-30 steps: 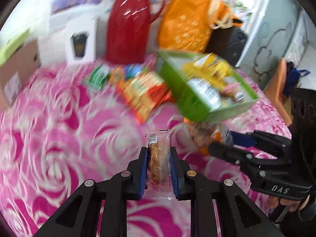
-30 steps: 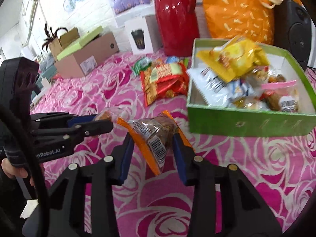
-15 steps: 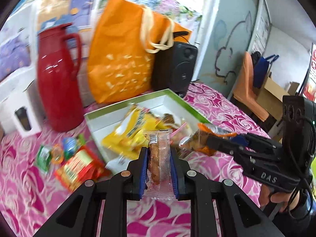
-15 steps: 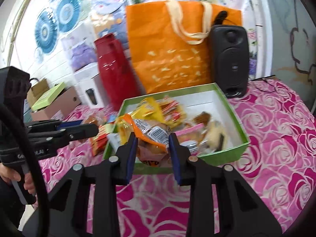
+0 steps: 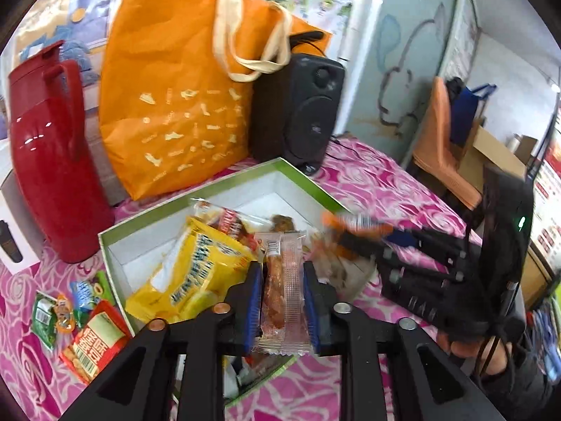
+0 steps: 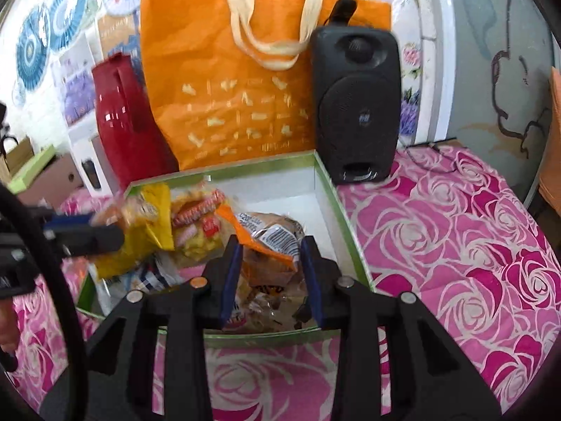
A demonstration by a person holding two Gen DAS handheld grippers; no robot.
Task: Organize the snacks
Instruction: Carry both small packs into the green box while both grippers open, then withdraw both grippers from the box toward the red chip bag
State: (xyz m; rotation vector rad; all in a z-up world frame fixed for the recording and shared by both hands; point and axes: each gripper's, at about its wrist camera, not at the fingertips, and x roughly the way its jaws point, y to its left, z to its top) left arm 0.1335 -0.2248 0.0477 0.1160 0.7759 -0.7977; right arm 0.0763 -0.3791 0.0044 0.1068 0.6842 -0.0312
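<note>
My left gripper (image 5: 283, 280) is shut on a clear-wrapped snack bar (image 5: 284, 291) and holds it over the near side of the green box (image 5: 105, 242). The box holds a yellow bag (image 5: 196, 273) and several other packets. My right gripper (image 6: 270, 259) is shut on an orange-wrapped pastry packet (image 6: 270, 238) over the box (image 6: 350, 231); it also shows in the left wrist view (image 5: 354, 228). The left gripper shows at the left of the right wrist view (image 6: 94, 235). Loose snacks lie left of the box: a red packet (image 5: 94, 340) and small green packets (image 5: 45, 312).
A red thermos (image 5: 49, 154), an orange tote bag (image 5: 182, 105) and a black speaker (image 5: 298, 108) stand right behind the box. A white carton (image 5: 10, 242) stands at far left. The pink rose tablecloth (image 6: 455, 245) spreads to the right. A cardboard box (image 6: 38, 179) sits at far left.
Both grippers have risen from the tablecloth and moved over the green box, each carrying its packet. The right gripper now holds its packet above the box's contents.
</note>
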